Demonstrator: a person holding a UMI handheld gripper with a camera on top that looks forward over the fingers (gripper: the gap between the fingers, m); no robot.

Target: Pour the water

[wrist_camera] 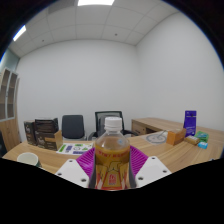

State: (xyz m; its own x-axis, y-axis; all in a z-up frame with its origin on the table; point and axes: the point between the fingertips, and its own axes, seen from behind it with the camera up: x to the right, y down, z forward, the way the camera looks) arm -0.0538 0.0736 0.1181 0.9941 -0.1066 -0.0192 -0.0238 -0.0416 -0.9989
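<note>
Purple-padded tongs [112,172] tight around bottle [112,152], above table [50,155].

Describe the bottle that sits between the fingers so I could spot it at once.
Start at the long wooden table in the white-walled office. At its near edge the gripper reaches forward, and the bottle stands upright between its two pink-padded fingers. It is clear plastic, filled with amber liquid, with a white cap, unlike the purple bottle farther along the table.
</note>
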